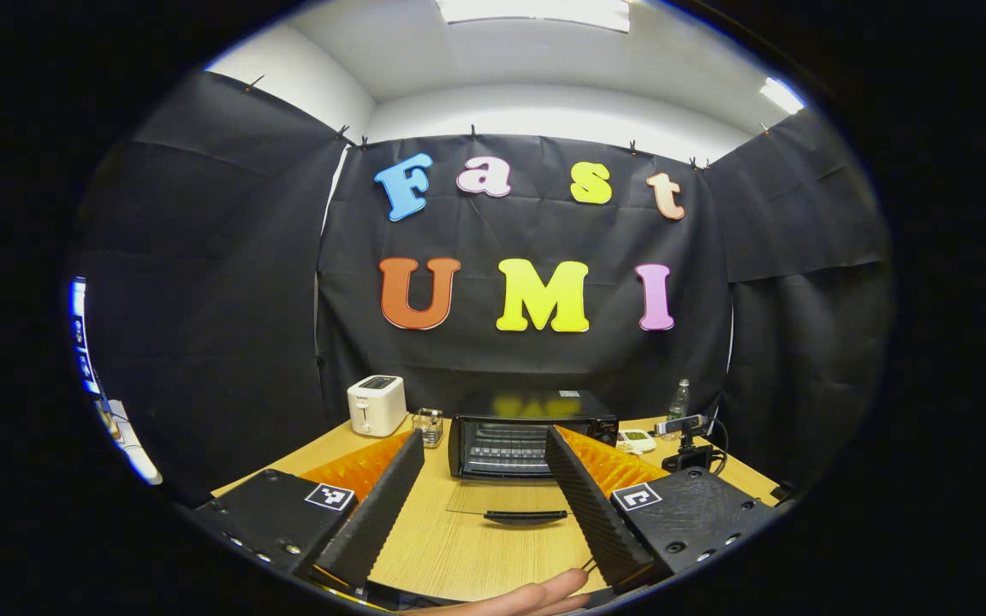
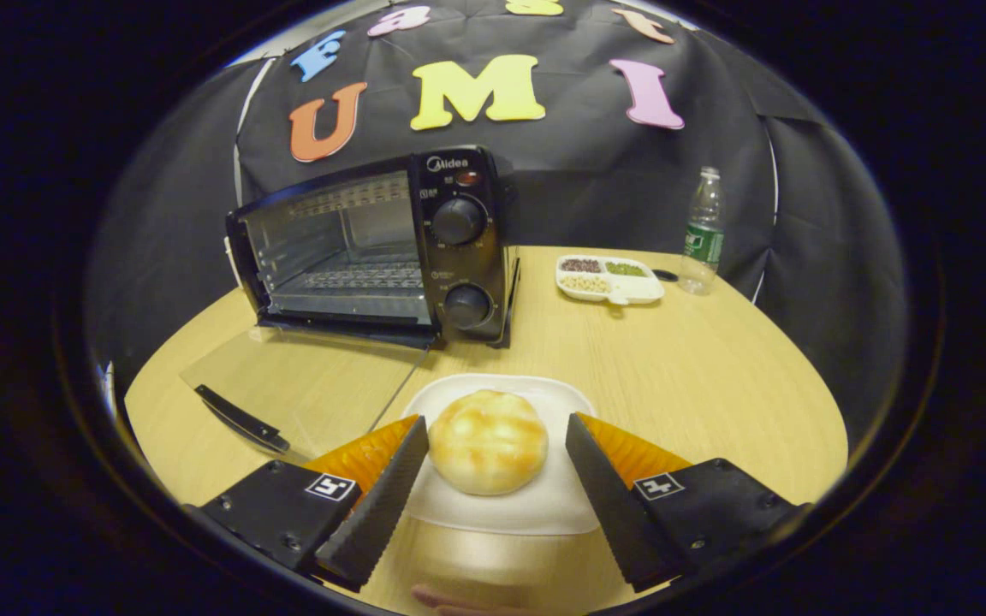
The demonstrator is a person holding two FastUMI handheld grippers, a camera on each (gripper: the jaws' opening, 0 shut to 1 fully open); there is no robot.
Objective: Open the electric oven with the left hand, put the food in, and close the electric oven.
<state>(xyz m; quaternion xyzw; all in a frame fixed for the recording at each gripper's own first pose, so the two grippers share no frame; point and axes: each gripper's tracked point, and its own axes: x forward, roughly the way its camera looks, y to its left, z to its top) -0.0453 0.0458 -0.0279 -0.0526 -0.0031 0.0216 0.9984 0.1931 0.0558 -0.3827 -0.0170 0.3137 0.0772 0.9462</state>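
Note:
The black electric oven [image 1: 531, 432] stands at the back of the wooden table, its glass door [image 1: 510, 505] folded down flat with the dark handle toward me. My left gripper [image 1: 484, 449] is open, held back from the oven with nothing between its fingers. In the right gripper view the oven [image 2: 373, 248] is at the upper left, its door [image 2: 288, 376] down and the wire rack bare. A round golden bun [image 2: 488, 441] lies on a white plate [image 2: 544, 513]. My right gripper [image 2: 497, 436] is open, its fingers on either side of the bun without touching it.
A white toaster [image 1: 377, 405] and a small glass jar [image 1: 429, 425] stand left of the oven. A divided white dish of beans [image 2: 608, 280] and a plastic bottle [image 2: 703, 231] sit to its right. A camera on a small stand [image 1: 686, 436] is at the table's right.

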